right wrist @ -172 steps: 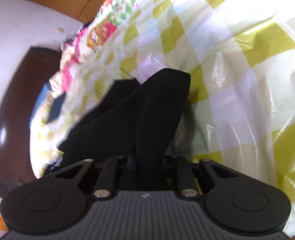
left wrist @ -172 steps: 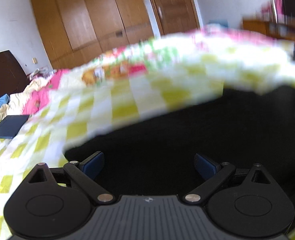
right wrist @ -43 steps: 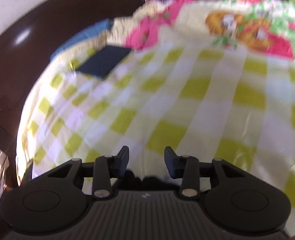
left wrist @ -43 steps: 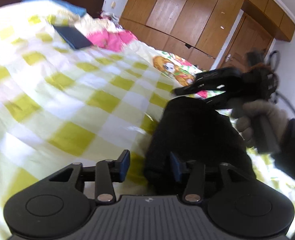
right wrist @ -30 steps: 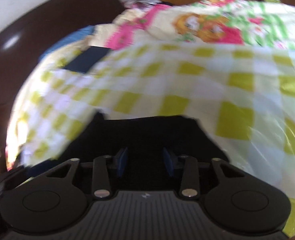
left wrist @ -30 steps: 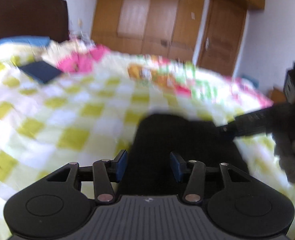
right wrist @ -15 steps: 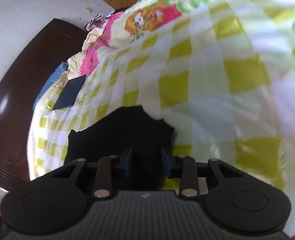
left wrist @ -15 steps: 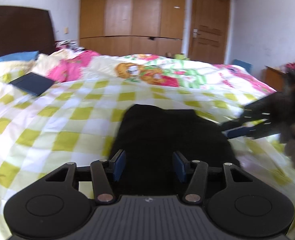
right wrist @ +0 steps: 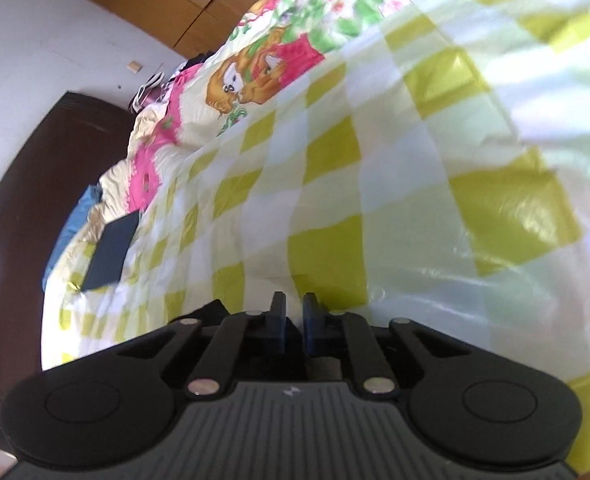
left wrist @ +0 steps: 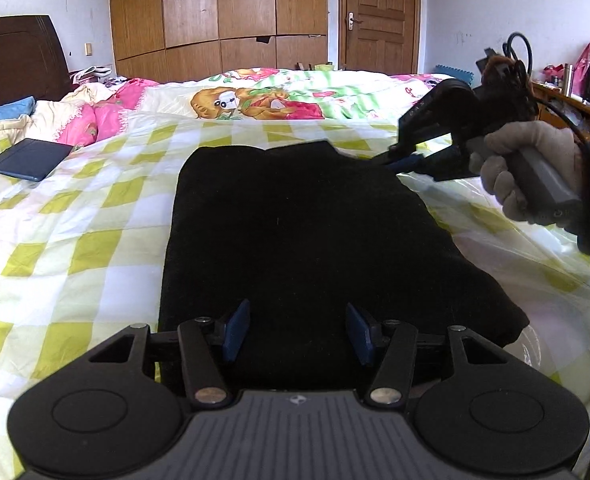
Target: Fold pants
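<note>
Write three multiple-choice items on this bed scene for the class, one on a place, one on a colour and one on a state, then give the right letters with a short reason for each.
1. Where does the dark blue flat case lie?
A. on the black pants
B. on the checked cover near the pillows
C. on the floor

2. What colour are the folded pants?
A. black
B. pink
C. white

3. How do the left gripper's jaws stand?
A. shut tight
B. apart over the pants
C. clamped on the case

Answers: 1 B, the case rests on the yellow-checked cover, far from the pants. 2 A, the cloth is plain black. 3 B, a wide gap shows between its blue pads.
</note>
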The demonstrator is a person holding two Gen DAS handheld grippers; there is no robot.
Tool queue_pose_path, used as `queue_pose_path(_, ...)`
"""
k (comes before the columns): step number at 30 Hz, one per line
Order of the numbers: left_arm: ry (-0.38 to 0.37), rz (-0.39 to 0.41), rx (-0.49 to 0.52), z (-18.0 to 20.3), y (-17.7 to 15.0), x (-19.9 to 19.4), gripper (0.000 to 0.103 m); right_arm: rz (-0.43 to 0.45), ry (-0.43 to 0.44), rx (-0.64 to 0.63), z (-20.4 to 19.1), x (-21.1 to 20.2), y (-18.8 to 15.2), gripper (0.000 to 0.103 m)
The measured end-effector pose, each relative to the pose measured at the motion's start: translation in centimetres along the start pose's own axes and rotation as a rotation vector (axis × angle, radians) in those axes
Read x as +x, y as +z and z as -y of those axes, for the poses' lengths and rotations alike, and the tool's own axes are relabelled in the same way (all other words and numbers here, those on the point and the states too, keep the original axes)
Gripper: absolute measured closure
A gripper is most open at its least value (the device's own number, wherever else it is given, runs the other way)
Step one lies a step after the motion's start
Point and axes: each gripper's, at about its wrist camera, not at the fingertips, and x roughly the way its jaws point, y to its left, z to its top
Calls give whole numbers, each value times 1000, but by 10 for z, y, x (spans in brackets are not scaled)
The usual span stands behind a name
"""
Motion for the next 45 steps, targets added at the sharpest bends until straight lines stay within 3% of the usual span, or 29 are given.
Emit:
queue_pose_path(4, -19, 48, -62, -7, 10, -18, 38, -71, 64, -110, -26, -45, -48, 89)
queue_pose_path(7, 6, 75, -37, -4, 15, -20, 38, -169, 82, -181, -42, -57, -96, 89)
queue_pose_path(10, 67, 11, -13, -4, 10, -5, 38, -228, 41, -231, -47, -62, -136, 89)
queue_pose_path(13, 67, -8, 1, -7, 1, -2, 37, -328, 63, -195, -48, -71, -152, 90)
queue_pose_path(15, 73, 1, 24, -6, 4, -10, 37, -292, 45, -207, -51, -84, -146, 90)
queue_pose_path(17, 61, 31, 12, -14, 10, -20, 37, -199, 13, -201, -49, -90, -128, 84)
queue_pose_path(19, 44, 44, -31, -29, 18, -22, 35, -120, -6, -156, -42, -84, -109, 50)
queue_pose_path(22, 38, 37, -82, -53, 29, -9, 34, -137, 36, -95, -33, -57, -91, 47)
queue_pose_path(26, -6, -37, -135, -77, 30, 23, 29, -134, -8, -114, -28, -28, -82, 41)
queue_pose_path(30, -109, -113, -207, -88, 20, 49, 6, -196, 86, -23, -13, -2, -84, 33)
queue_pose_path(32, -129, -121, -223, -85, 16, 58, 4, -193, 80, -44, -15, -1, -83, 40)
queue_pose_path(34, -154, -124, -267, -83, 15, 61, 12, -205, 95, -32, -11, -7, -78, 59)
queue_pose_path(36, -151, -123, -269, -74, 17, 58, 14, -211, 123, 7, -2, -19, -73, 69)
queue_pose_path(38, -161, -119, -218, -58, 23, 55, 16, -192, 101, -11, 2, -40, -70, 71)
queue_pose_path(41, -244, -120, -216, -29, 34, 59, 17, -162, 39, -3, 19, -74, -62, 71)
queue_pose_path(45, -314, -107, -136, 22, 45, 75, 17, -119, -83, -27, 41, -104, -51, 70)
